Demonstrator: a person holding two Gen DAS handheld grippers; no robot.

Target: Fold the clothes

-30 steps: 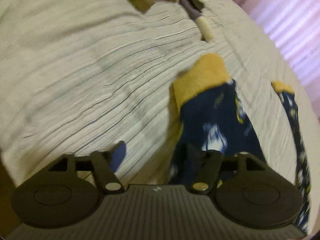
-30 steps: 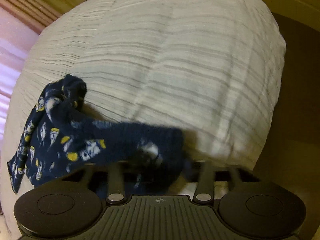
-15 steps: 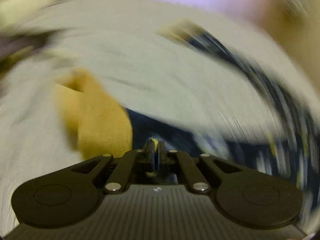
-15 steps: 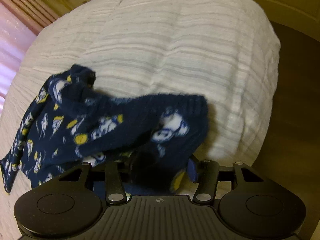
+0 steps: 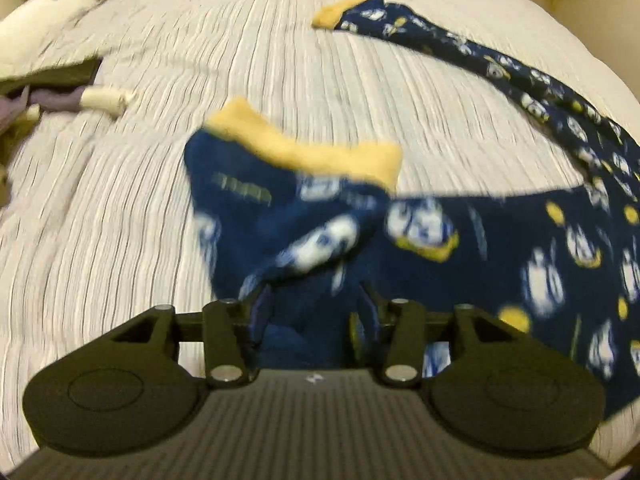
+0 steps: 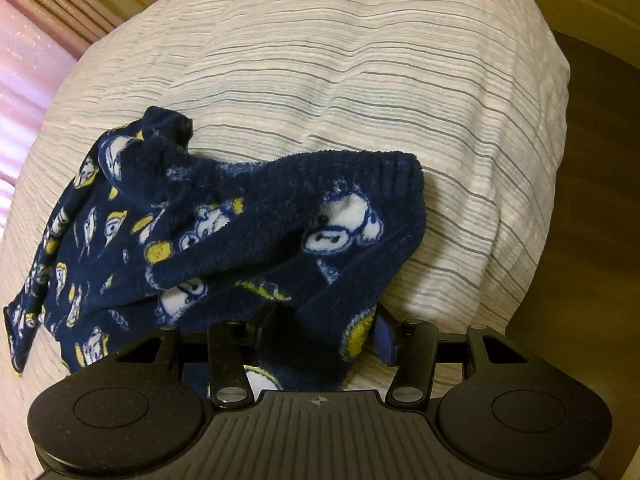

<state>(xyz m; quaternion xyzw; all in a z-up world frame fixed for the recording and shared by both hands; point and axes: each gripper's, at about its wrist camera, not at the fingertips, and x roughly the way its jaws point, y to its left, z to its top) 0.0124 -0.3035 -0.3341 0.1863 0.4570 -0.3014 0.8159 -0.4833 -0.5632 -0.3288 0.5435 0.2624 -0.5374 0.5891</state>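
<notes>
Navy fleece pyjama pants with white-and-yellow cartoon print and yellow cuffs lie on the striped bedspread. One yellow cuff sits just ahead of my left gripper, whose jaws stand partly apart with the leg fabric between them. The other leg runs to a far cuff. In the right wrist view the waistband end is bunched and raised; my right gripper has its jaws partly apart with a thick fold between them.
A pile of other clothes, dark, purple and cream, lies at the bed's left edge. The bedspread drops off at the right to a brown floor. A pink curtain hangs at the left.
My left gripper swung fast, shut for a moment, and now has wider jaws around the pant leg near the cuff. My right gripper lifted the waistband end up off the bed.
</notes>
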